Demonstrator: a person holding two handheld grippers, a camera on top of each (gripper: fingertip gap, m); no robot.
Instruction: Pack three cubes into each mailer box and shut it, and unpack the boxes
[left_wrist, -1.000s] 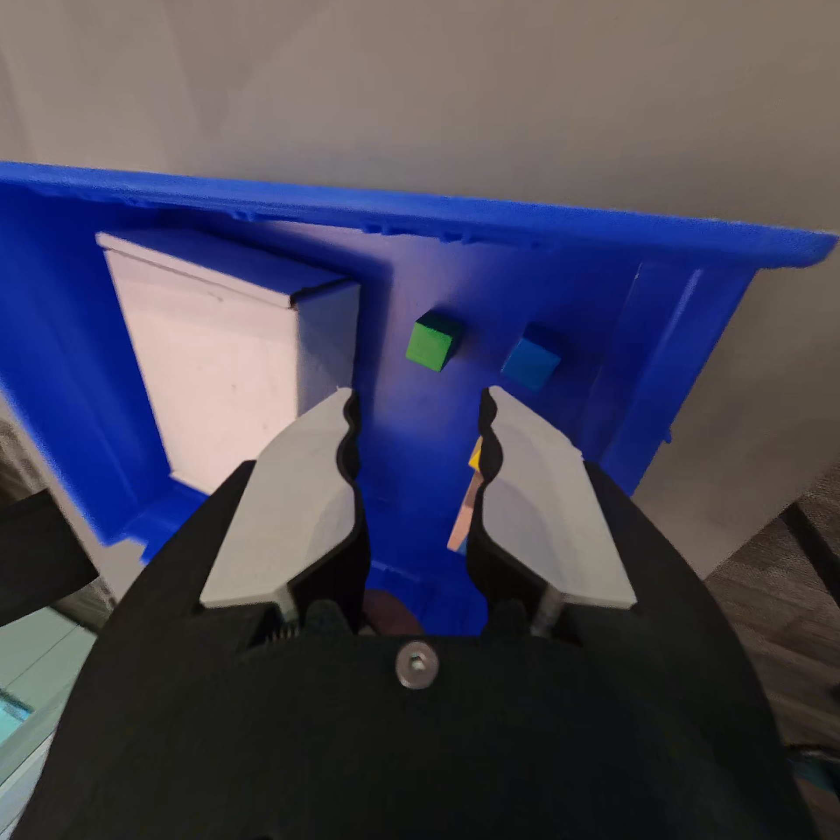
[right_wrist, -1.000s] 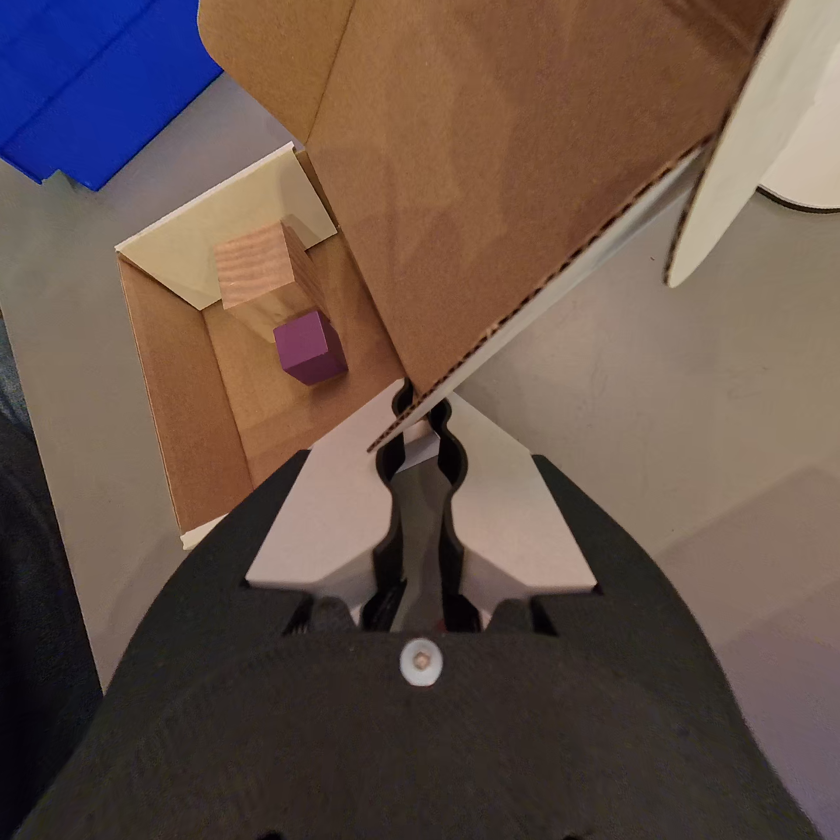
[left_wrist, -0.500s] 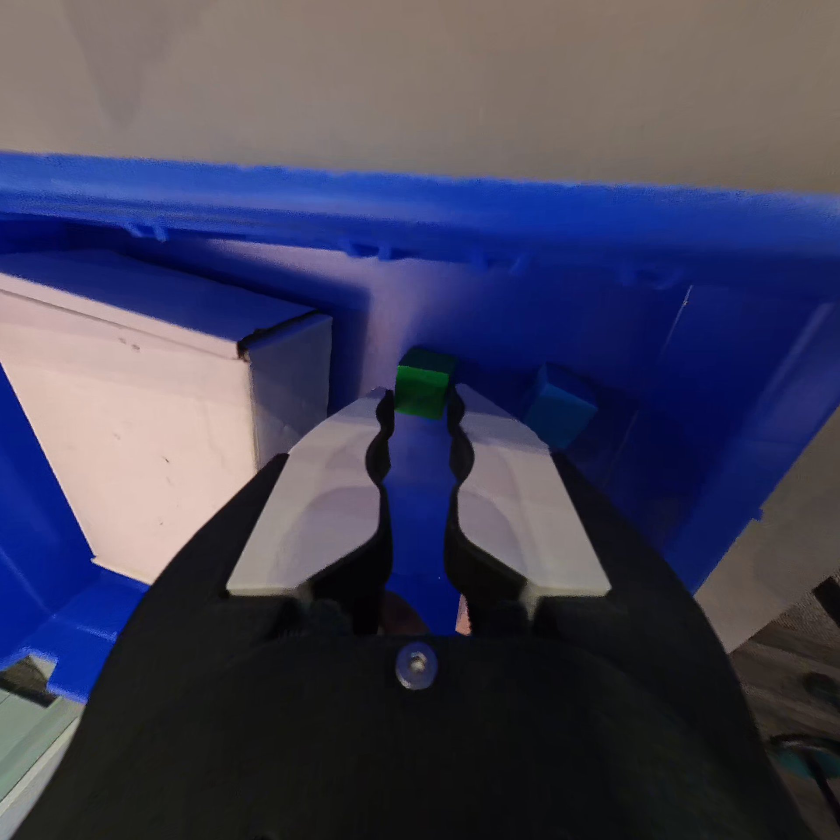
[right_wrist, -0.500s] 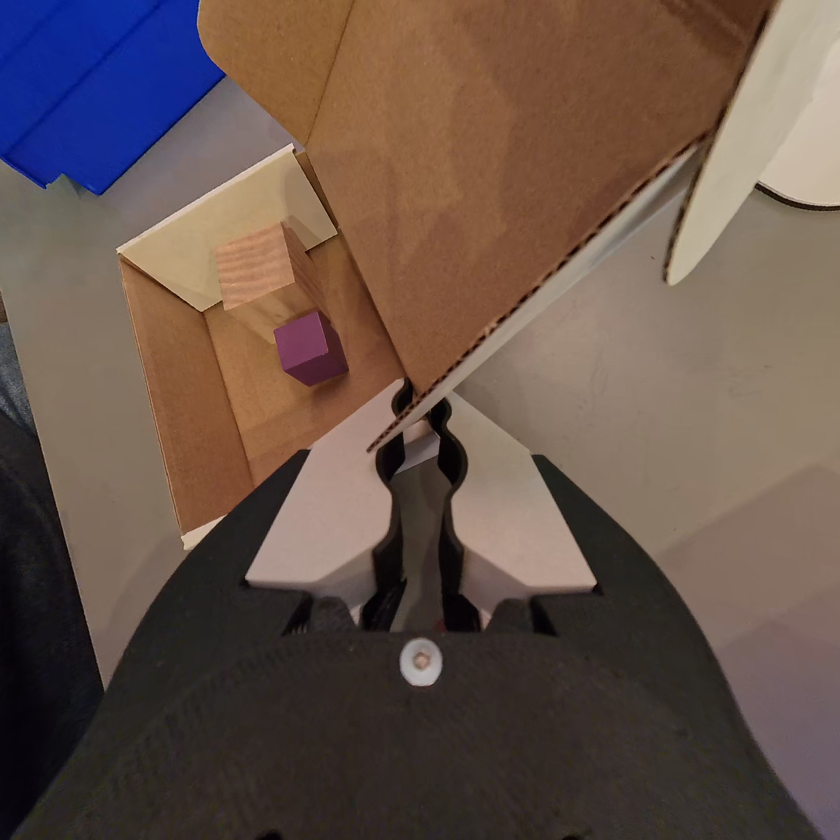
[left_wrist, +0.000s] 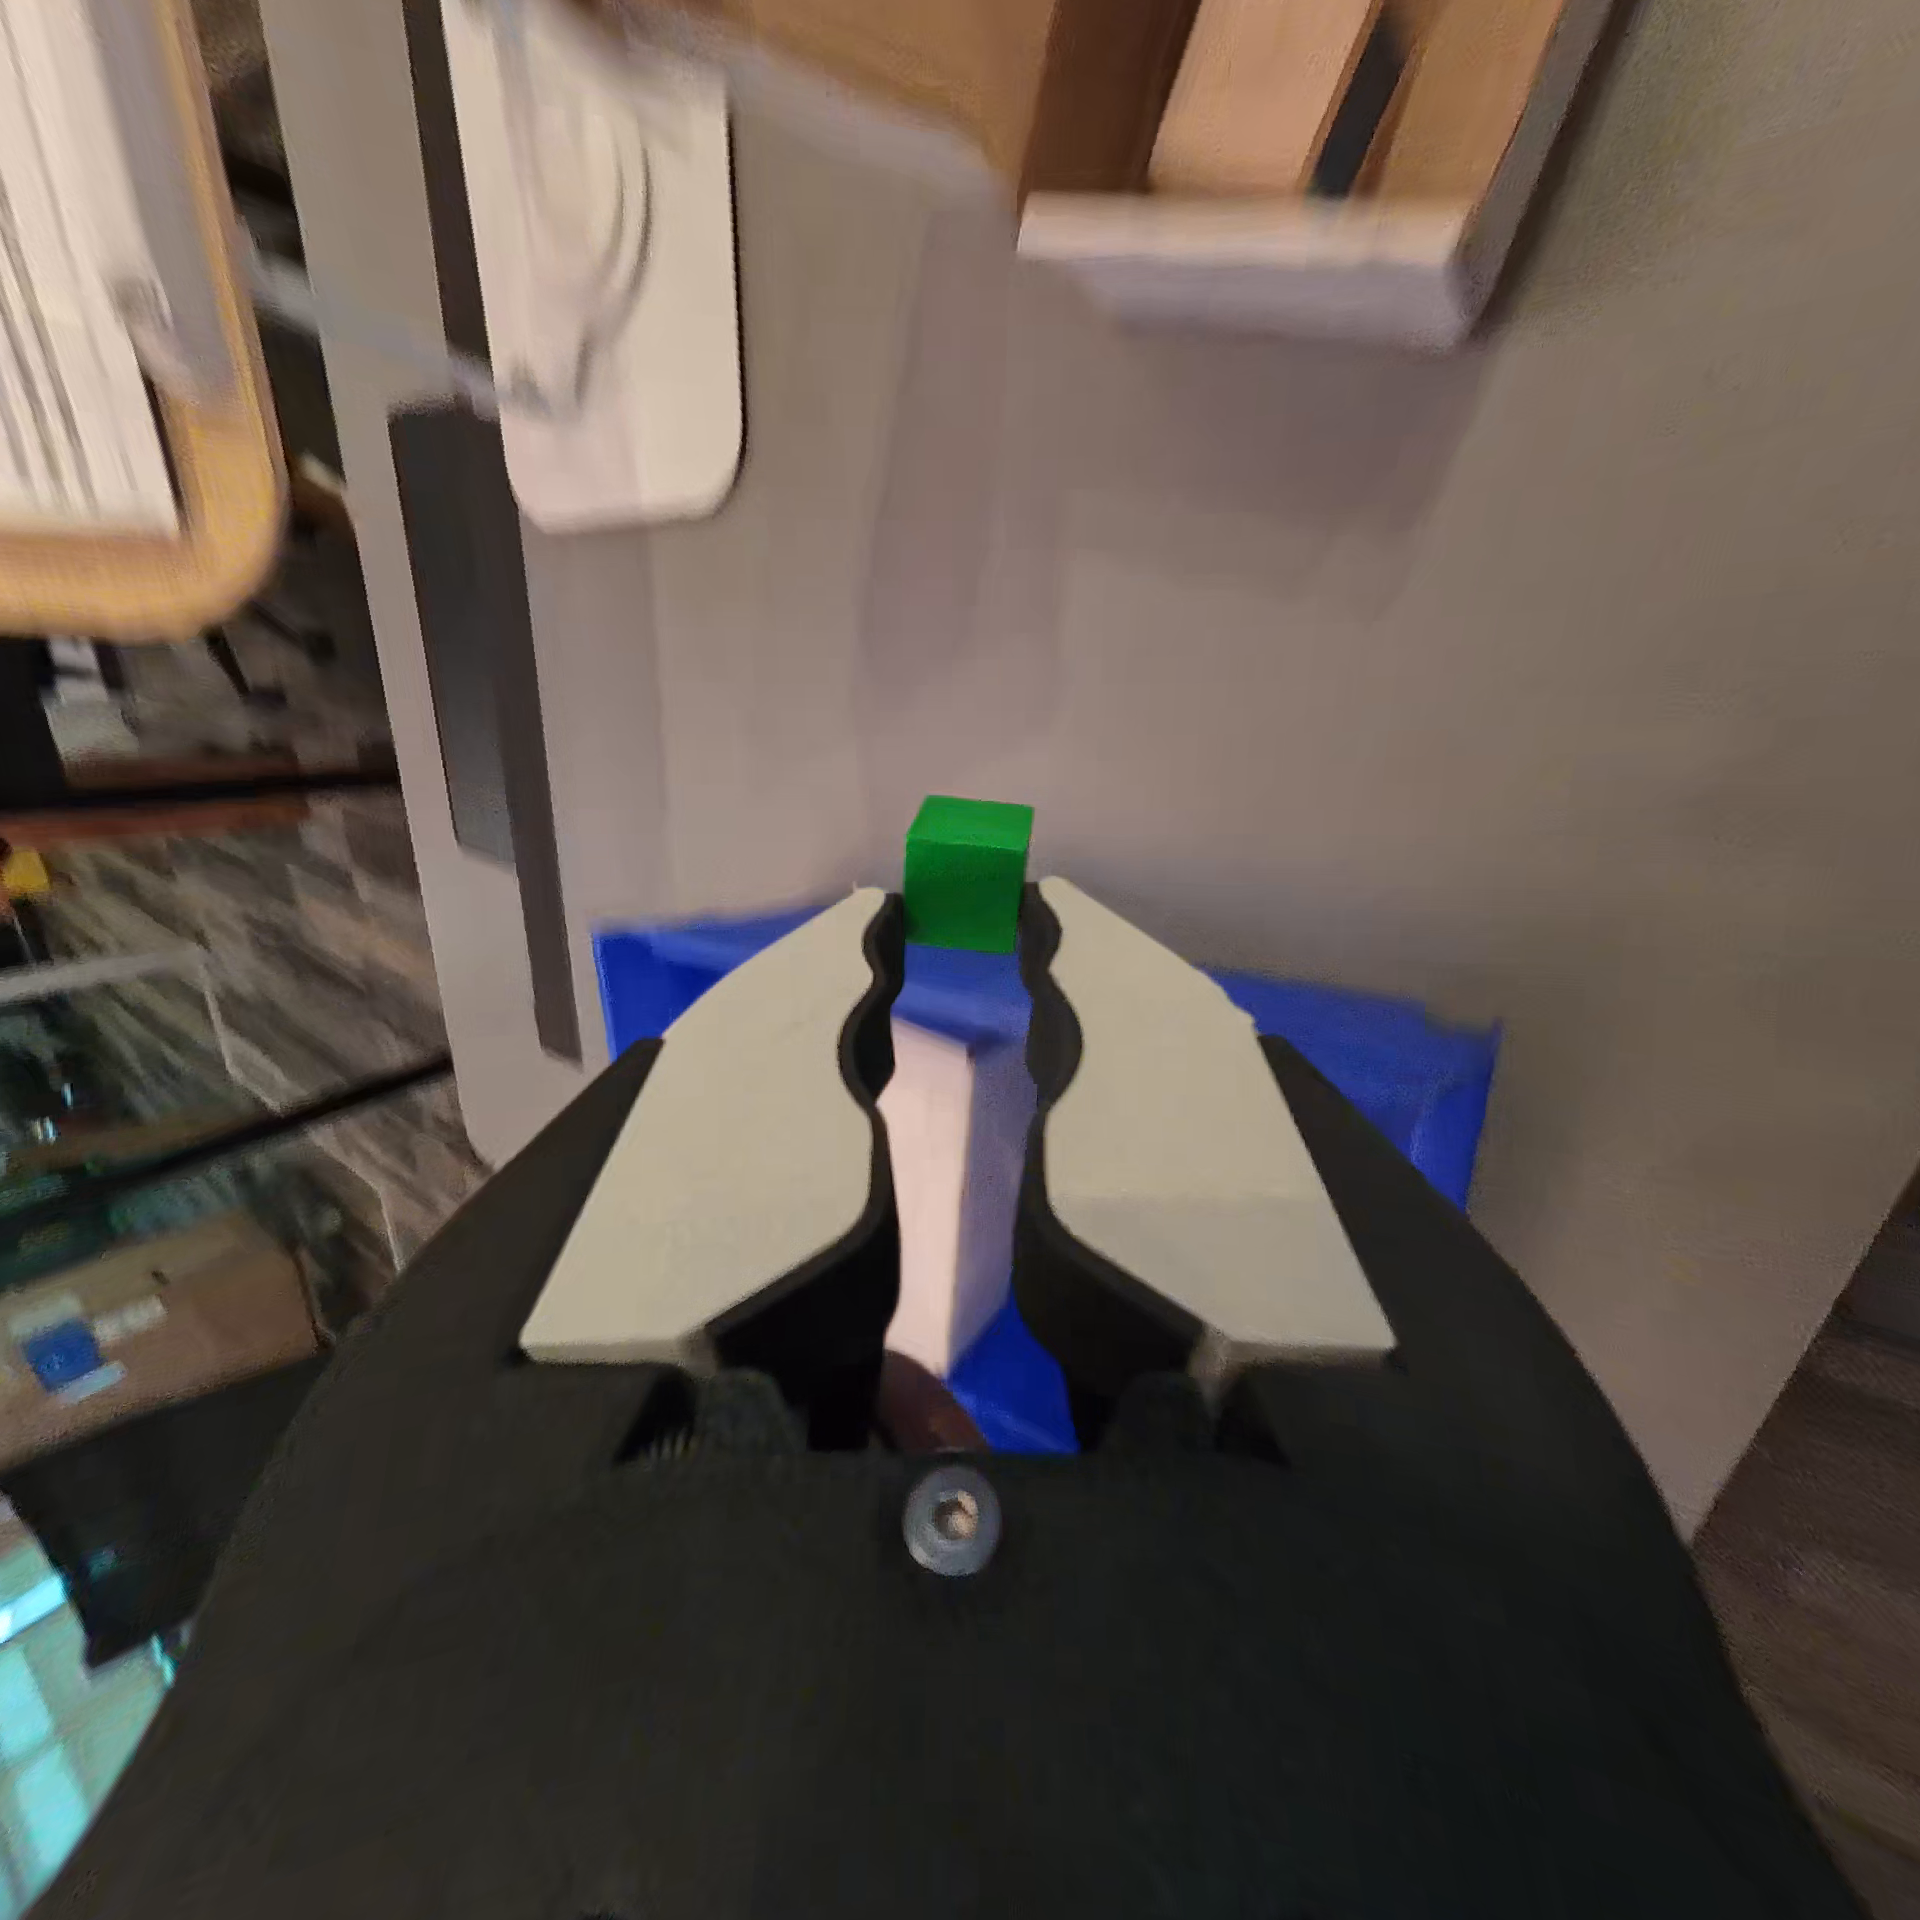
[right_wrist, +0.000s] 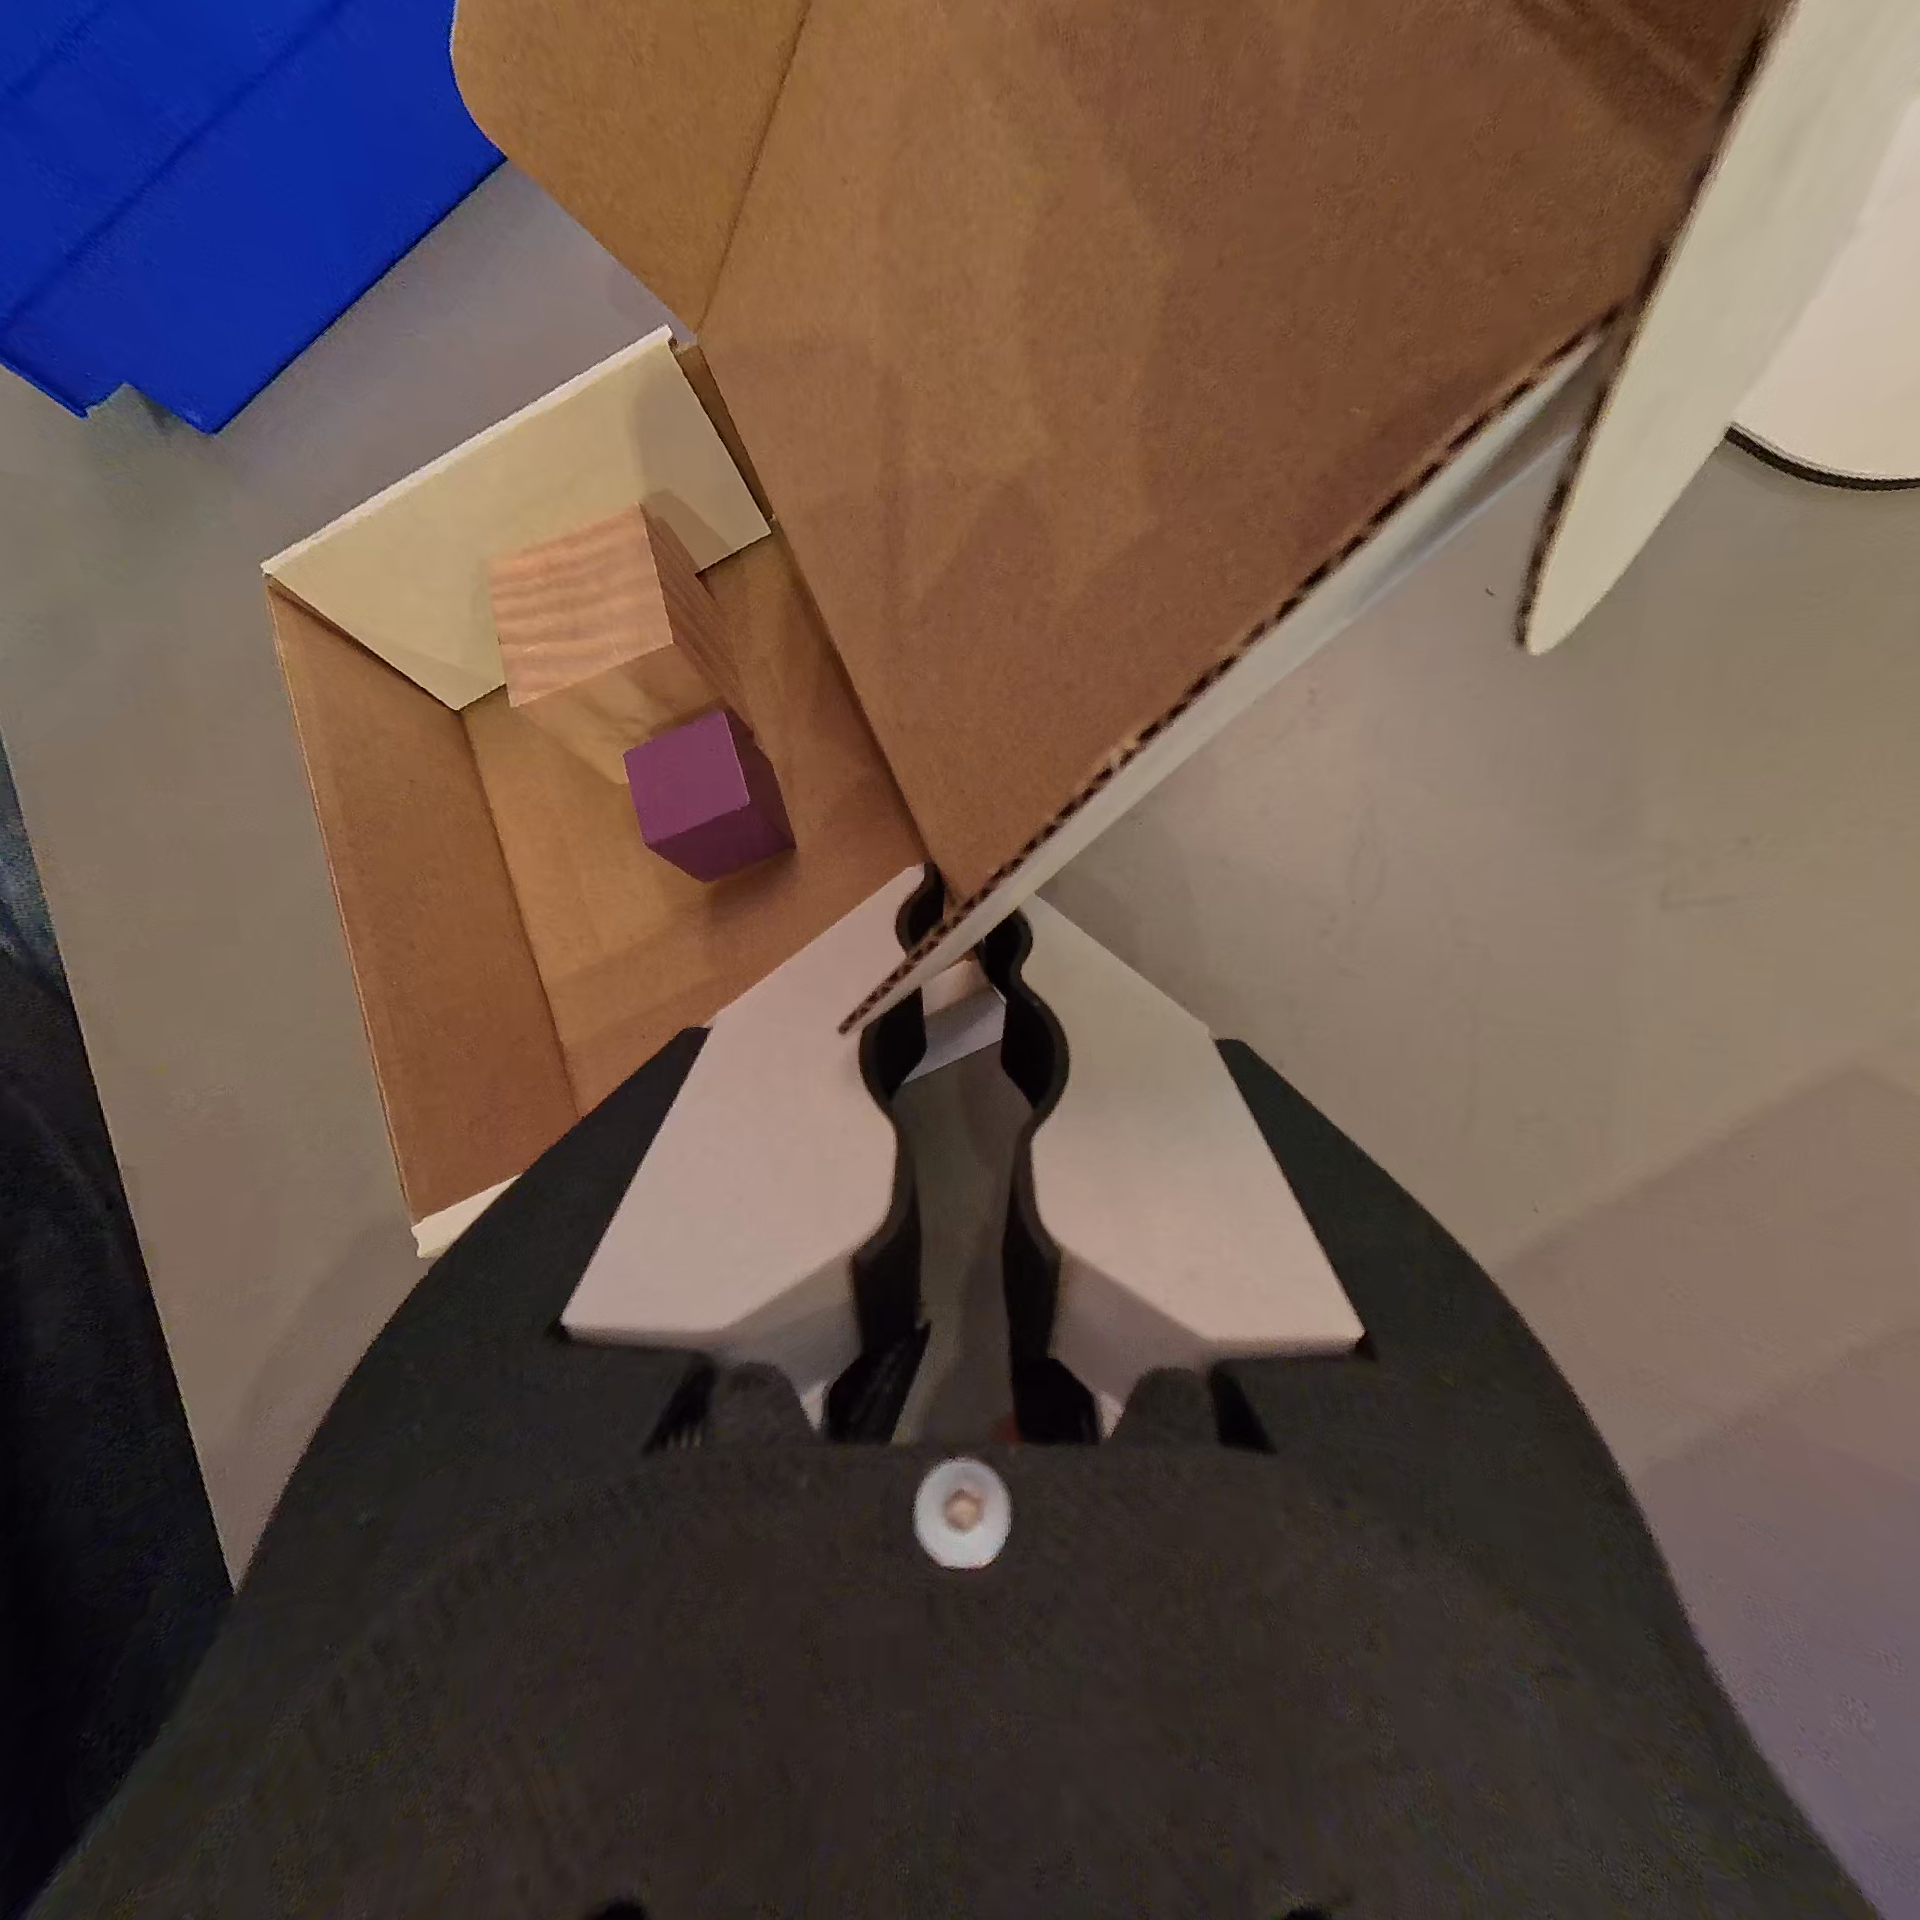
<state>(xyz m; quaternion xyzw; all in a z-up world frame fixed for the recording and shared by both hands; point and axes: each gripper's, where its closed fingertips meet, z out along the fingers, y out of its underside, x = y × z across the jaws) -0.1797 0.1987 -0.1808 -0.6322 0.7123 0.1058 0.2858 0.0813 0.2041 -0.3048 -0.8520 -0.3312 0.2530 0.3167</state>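
- Your left gripper (left_wrist: 964, 902) is clenched on the green cube (left_wrist: 968, 875), which sits pinched at the very tips of the fingers (left_wrist: 727, 1132), most of its body standing proud of them.
- Below and behind that cube you can see the blue bin (left_wrist: 1351, 1070) and, through the gap between the fingers, a white box (left_wrist: 951, 1184) inside it. The cube is clear of the bin, held in the air above it.
- Your right gripper (right_wrist: 961, 940) is closed on the edge of the mailer box's lid (right_wrist: 1143, 468), holding the flap tilted up so the box stays open.
- Under that lid the mailer box (right_wrist: 416, 883) rests on the grey table (right_wrist: 1455, 935). It holds a wooden cube (right_wrist: 577, 608) and a purple cube (right_wrist: 691, 784), touching or nearly so.
- By my reading you are on the packing step, with two cubes in and the green one to be the third.
- The next move calls for carrying the green cube over to the open box and lowering it into the bare floor beside the purple cube before letting go.
- Keep the lid propped until the cube is in. With so shallow a pinch, the cube could twist out if you swing fast.
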